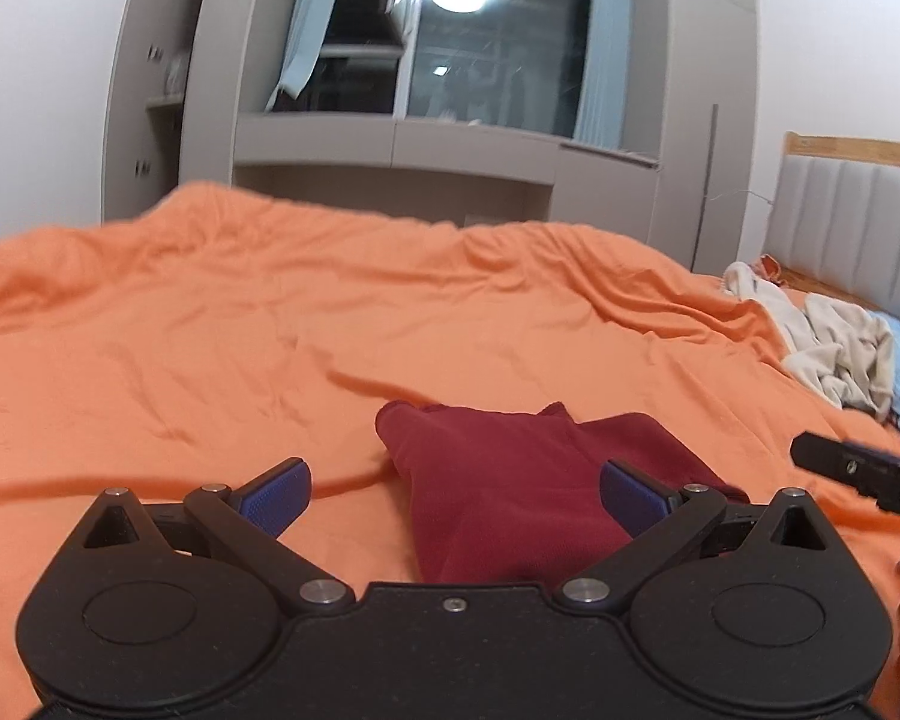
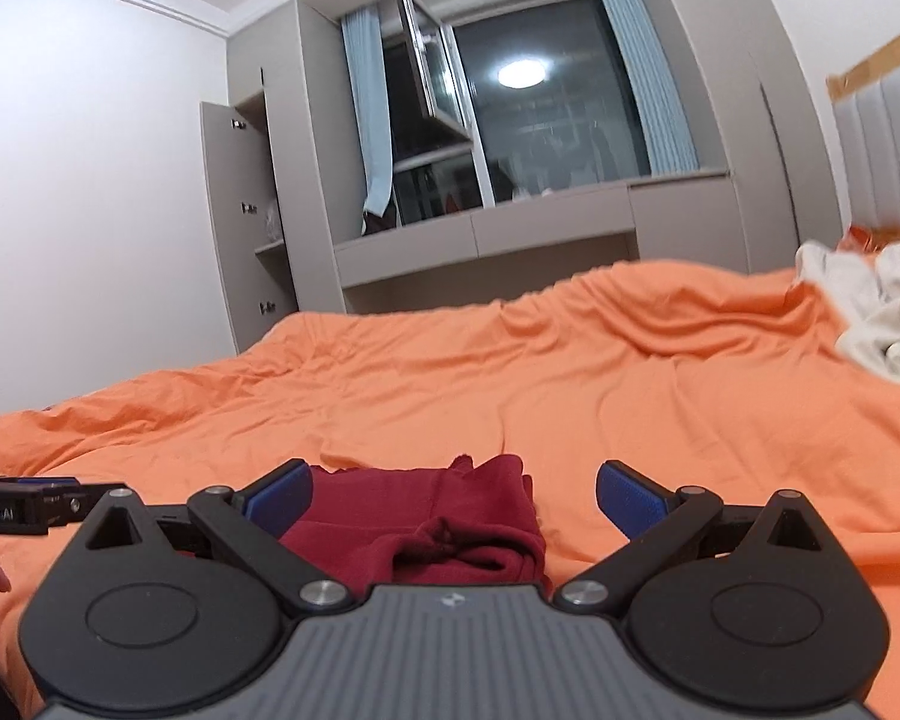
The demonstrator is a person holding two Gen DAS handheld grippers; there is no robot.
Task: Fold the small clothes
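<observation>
Lying near the red garment [image 1: 498, 480] — pale rumpled clothes [image 1: 834, 348] — on orange bedding [image 1: 270, 330].

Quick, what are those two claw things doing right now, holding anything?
Left gripper: open, holding nothing; the dark red garment lies on the bed beneath it.
Right gripper: open, holding nothing.

A folded garment [image 1: 510, 480] is laid on the bed [image 1: 210, 330]; a clothes pile [image 1: 834, 354] is seen far right, near the headboard [image 1: 852, 228].
</observation>
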